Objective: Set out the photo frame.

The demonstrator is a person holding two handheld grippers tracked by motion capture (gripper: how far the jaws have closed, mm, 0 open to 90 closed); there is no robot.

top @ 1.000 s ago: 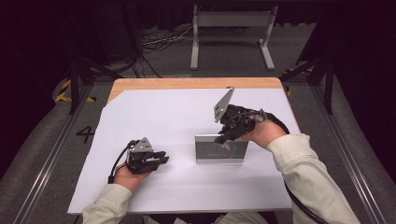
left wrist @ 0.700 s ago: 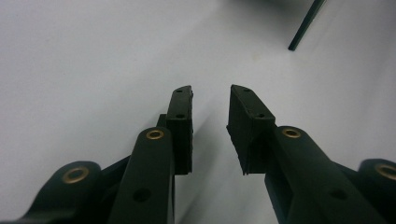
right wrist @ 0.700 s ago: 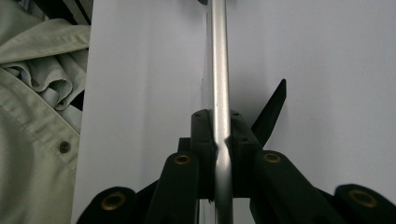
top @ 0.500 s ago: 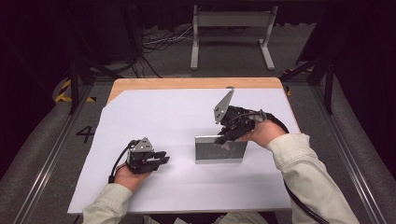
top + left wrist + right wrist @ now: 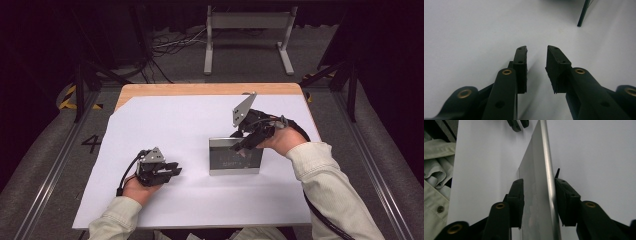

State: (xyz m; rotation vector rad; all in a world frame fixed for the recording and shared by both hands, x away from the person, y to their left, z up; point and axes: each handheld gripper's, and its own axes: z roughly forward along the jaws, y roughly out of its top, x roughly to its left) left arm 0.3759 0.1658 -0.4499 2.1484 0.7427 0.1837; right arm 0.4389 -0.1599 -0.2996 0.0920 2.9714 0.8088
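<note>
A silver rectangular plate (image 5: 235,159) stands on its long edge on the white sheet (image 5: 175,125), right of the middle. My right gripper (image 5: 245,142) straddles its top edge from the right. In the right gripper view the plate (image 5: 536,170) runs between the two pads (image 5: 517,195), which have just been opening and stand off its faces, so my right gripper (image 5: 538,181) is open. My left gripper (image 5: 172,171) rests low on the sheet at front left, pointing right. It (image 5: 537,48) is open, with bare white sheet between its jaws.
The white sheet covers a wooden table (image 5: 200,89) whose far strip shows. Behind it on the floor stands a grey metal frame (image 5: 247,30) amid cables. Metal rails (image 5: 45,185) flank the table. The person's pale sleeve (image 5: 436,165) lies close on the right gripper's left.
The right gripper's jaws stand a little wider over the plate's top edge than before. The plate and the left hand have kept still.
</note>
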